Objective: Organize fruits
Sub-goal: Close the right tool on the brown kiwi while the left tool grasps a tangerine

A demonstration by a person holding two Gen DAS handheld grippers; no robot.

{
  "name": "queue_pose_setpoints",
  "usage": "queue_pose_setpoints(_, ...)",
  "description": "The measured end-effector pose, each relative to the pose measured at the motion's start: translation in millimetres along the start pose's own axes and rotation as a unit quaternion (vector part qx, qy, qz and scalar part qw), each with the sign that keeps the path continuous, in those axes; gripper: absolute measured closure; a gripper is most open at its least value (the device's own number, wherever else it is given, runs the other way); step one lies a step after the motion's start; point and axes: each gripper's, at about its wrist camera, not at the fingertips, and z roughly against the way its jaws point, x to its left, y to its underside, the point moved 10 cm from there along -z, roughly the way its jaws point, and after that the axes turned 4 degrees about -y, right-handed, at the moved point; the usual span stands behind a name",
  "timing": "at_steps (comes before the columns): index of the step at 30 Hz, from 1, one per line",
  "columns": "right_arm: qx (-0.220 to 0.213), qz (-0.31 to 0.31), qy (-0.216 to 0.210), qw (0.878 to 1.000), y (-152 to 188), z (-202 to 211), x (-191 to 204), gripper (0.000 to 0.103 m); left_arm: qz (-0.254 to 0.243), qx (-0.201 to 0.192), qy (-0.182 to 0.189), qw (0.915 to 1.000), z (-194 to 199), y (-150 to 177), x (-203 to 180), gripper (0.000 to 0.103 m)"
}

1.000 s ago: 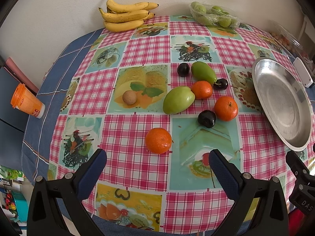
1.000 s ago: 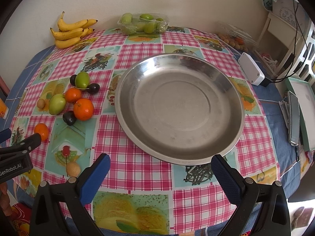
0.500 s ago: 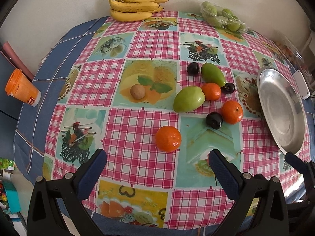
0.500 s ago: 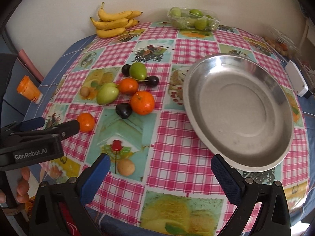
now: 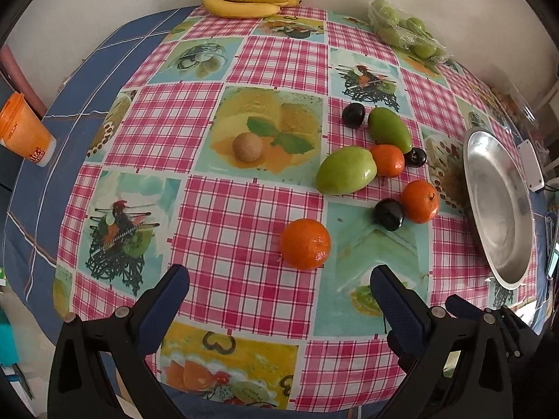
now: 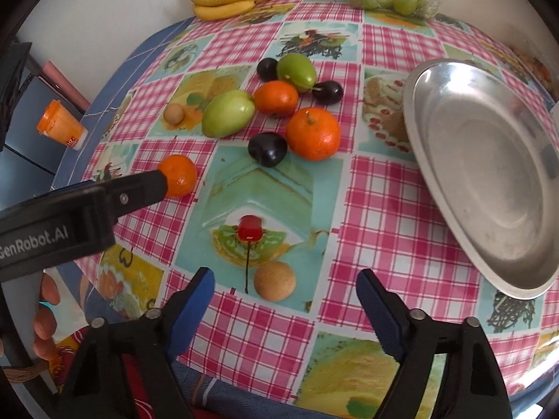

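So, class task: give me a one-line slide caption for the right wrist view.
Open right gripper above a small brown fruit, loose fruit and an empty steel plate beyond.

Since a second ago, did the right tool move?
Yes. In its own view, the metal plate slid from the middle to the right, so the right tool swung left, toward the fruit; its jaws have been closing, empty.

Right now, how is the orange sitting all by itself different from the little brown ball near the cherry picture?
The lone orange is bright orange with a dimpled peel; the brown ball is dull tan and matte. The lone orange looks bigger than the brown ball. The lone orange sits right at the left gripper; the brown ball lies just ahead of the right gripper. Both are round, rest on the tablecloth, and nothing holds them.
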Motion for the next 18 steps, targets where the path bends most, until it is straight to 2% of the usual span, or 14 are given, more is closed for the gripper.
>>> queue_pose_setpoints(3, 0.005, 0.002, 0.002, 1.000, -0.3, -3.8, 4.4, 0.037, -0.009, 0.011, 0.024, 0.9996, -4.4, -0.8, -7.0, 0.000)
queue_pose_setpoints(7, 0.013, 0.002, -0.008, 1.000, -0.5, -8.4, 11.6, 0.057, -0.018, 0.013, 0.038, 0.9990, -8.6, -4.5, -14.6, 0.000)
queue_pose_setpoints(10, 0.013, 0.000, -0.010, 1.000, -0.8, -9.2, 13.0, 0.066, -0.027, 0.013, 0.019, 0.9994, -12.4, -8.1, -16.2, 0.000)
queue_pose_setpoints(13, 0.013, -0.007, -0.011, 1.000, -0.8, -8.8, 11.5, 0.072, -0.028, 0.009, 0.017, 0.9994, -14.4, -11.5, -17.1, 0.001)
queue_pose_setpoints(15, 0.012, -0.012, -0.012, 1.000, -0.2, -7.3, 8.7, 0.075, -0.025, 0.012, 0.023, 0.9993, -17.1, -12.6, -18.1, 0.010)
queue_pose_setpoints(18, 0.013, -0.016, -0.015, 1.000, 0.6, -5.9, 7.0, 0.075, -0.025, 0.019, 0.025, 0.9992, -21.5, -12.7, -18.1, 0.017)
